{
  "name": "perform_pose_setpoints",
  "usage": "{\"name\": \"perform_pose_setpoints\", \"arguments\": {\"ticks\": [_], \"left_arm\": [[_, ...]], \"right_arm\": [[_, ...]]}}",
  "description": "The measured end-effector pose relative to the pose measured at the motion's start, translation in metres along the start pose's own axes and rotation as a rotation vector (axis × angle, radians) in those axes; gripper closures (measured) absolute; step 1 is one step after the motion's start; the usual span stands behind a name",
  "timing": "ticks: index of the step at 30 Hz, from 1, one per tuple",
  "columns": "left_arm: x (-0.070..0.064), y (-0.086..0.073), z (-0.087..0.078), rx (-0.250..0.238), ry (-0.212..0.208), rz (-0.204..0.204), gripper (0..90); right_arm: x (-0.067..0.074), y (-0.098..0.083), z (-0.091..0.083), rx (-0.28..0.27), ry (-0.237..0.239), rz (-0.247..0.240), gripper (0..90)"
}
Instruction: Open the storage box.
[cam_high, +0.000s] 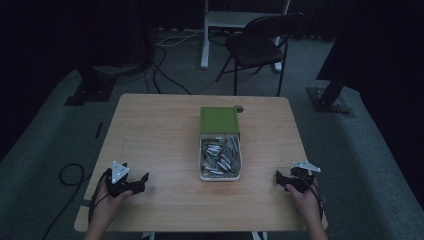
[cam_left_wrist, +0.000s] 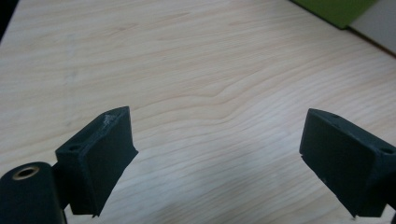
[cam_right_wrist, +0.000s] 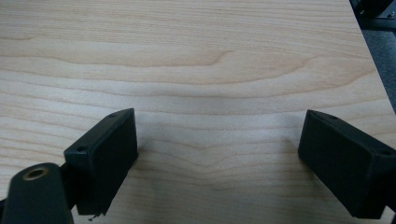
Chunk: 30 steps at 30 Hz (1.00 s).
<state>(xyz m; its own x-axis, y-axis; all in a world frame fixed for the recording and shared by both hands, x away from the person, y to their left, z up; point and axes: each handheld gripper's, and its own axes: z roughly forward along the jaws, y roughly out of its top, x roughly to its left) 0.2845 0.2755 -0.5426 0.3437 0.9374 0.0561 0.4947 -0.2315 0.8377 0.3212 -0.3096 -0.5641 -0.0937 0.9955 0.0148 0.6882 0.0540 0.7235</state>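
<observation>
A: Any brand or lettering to read on the box (cam_high: 220, 145)?

B: None that I can make out. The green lid (cam_high: 219, 119) is plain from the high view, and the corner of it in the left gripper view carries no print either. The light is low, so small writing would be lost anyway.

A: Count things for me.

B: One table (cam_high: 160, 130), one box on it with its green lid slid toward the far end, and a heap of small pale pieces (cam_high: 220, 156) in the open white part. They overlap and blur, so I cannot give a number for them. Two grippers, one in each hand. Beyond the table stands one dark folding chair (cam_high: 257, 47).

A: Where does the box sit against the grippers?

B: Take the box as the mark. It lies about midway across the table, its long side running away from the person. The left gripper (cam_high: 141, 182) rests on the wood well to the left of the box's near end; the right gripper (cam_high: 280, 180) is to the right of that same end, closer than the left one. Neither touches the box.

A: And the jaws?

B: The left gripper (cam_left_wrist: 217, 156) has them spread wide with bare wood between. The right gripper (cam_right_wrist: 217, 161) has them just as wide, again with only wood grain between them.
</observation>
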Motion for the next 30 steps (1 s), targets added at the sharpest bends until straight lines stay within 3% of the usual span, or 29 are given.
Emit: {"name": "perform_pose_setpoints", "arguments": {"ticks": [2,4,8,15,18,24,30], "left_arm": [[0.003,-0.002,0.0,0.016,0.043,0.011,10.4],[0.007,-0.003,0.0,0.017,0.079,-0.027,10.4],[0.012,-0.004,-0.001,0.032,0.09,-0.069,10.4],[0.018,-0.008,0.002,0.107,0.132,-0.122,10.4],[0.02,-0.011,0.002,0.137,0.167,-0.122,10.4],[0.018,-0.014,0.006,0.205,0.161,-0.131,10.5],[0.015,-0.013,0.009,0.207,0.194,-0.129,10.5]], "right_arm": [[0.0,0.0,0.0,-0.001,0.0,-0.001,11.3],[0.0,0.0,0.0,0.0,0.0,0.0,11.3],[0.0,0.0,0.0,0.0,0.0,0.0,11.3],[0.0,0.0,0.0,0.0,0.0,0.0,11.3],[0.0,0.0,0.0,0.0,0.0,0.0,11.3],[0.0,0.0,0.0,0.0,0.0,0.0,11.3],[0.0,0.0,0.0,0.0,0.001,-0.001,11.2]]}}
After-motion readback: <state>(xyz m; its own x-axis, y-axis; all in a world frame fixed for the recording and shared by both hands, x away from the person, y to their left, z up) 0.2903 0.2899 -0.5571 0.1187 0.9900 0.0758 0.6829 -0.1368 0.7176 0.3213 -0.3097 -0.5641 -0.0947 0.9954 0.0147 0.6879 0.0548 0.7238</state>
